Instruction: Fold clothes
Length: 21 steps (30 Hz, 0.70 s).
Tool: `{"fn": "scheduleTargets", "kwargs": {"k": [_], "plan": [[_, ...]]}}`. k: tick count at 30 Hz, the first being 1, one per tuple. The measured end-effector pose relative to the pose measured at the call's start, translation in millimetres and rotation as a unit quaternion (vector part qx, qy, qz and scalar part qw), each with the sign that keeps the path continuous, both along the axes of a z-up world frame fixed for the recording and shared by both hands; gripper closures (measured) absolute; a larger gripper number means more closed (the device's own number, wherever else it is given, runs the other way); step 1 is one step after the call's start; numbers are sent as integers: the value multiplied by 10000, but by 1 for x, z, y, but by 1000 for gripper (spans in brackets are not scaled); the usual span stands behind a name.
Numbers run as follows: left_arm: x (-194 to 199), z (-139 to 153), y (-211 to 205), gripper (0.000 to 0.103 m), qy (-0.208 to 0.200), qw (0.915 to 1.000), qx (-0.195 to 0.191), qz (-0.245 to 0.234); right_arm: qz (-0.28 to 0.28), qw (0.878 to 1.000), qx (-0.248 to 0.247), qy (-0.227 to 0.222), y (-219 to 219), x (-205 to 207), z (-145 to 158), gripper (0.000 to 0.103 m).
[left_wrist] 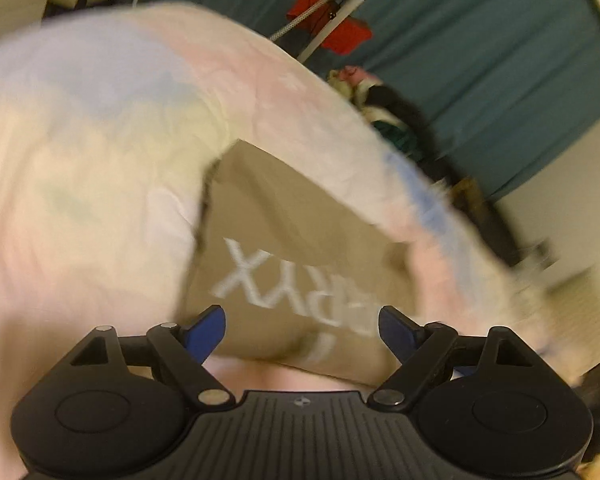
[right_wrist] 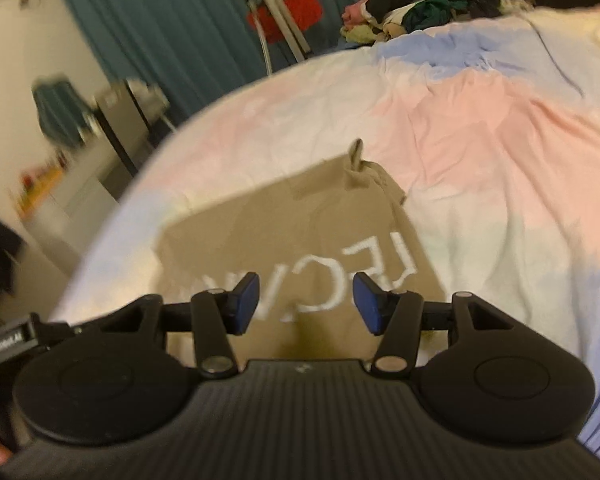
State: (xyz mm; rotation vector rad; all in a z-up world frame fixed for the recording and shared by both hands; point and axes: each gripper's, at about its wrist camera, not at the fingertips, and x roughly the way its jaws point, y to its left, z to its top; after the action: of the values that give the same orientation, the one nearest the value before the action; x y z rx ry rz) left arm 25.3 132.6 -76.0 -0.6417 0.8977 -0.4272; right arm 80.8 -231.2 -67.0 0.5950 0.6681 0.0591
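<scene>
lying just ahead of both grippers: tan shirt (right_wrist: pixel 300 232); left gripper (left_wrist: pixel 302 330) gaping wide, right gripper (right_wrist: pixel 306 304) half-spread, both gripping nothing.

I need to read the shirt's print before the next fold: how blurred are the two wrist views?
Left wrist: heavy motion smear across the bedsheet and room; tan shirt lettering soft. Right wrist: sharper centre, tan shirt letters legible, left edge smeared. Both bend at the rim, warm dim light.

motion blur smears the tan shirt's white lettering (left_wrist: pixel 244 276), partly unreadable.
</scene>
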Motion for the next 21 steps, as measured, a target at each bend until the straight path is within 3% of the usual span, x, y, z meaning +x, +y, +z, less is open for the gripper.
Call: {"fn": "scheduleTargets", "kwargs": {"k": [1, 2, 3, 7, 10, 12, 13, 16, 21], "plan": [[2, -8, 1, 17, 169, 9996, -237, 5, 35, 9993, 363, 15, -2, -2, -2, 36], [5, -17, 1, 17, 349, 9983, -459, 11, 70, 9973, 726, 29, -4, -3, -3, 18], [8, -26, 2, 18, 529, 9963, -681, 16, 107, 9939, 1089, 93, -4, -4, -8, 10], [25, -70, 4, 29, 1391, 9803, -1374, 280, 447, 9740, 2149, 570, 3, 12, -36, 12], [32, -84, 10, 41, 1584, 9714, -1663, 599, 219, 9551, 2764, 1041, 5, 19, -62, 12], [32, -85, 14, 48, 1491, 9686, -1832, 777, -194, 9479, 2952, 1182, 1, 17, -75, 12], [32, -84, 16, 58, 1417, 9686, -1851, 868, -440, 9463, 2990, 1149, -4, 16, -79, 13], [30, -77, 12, 70, 1117, 9741, -1718, 960, -987, 9309, 3413, 848, -20, 17, -90, 13], [30, -64, 3, 79, 730, 9804, -1540, 989, -1668, 9305, 3192, 667, -32, 31, -88, 38]]}}
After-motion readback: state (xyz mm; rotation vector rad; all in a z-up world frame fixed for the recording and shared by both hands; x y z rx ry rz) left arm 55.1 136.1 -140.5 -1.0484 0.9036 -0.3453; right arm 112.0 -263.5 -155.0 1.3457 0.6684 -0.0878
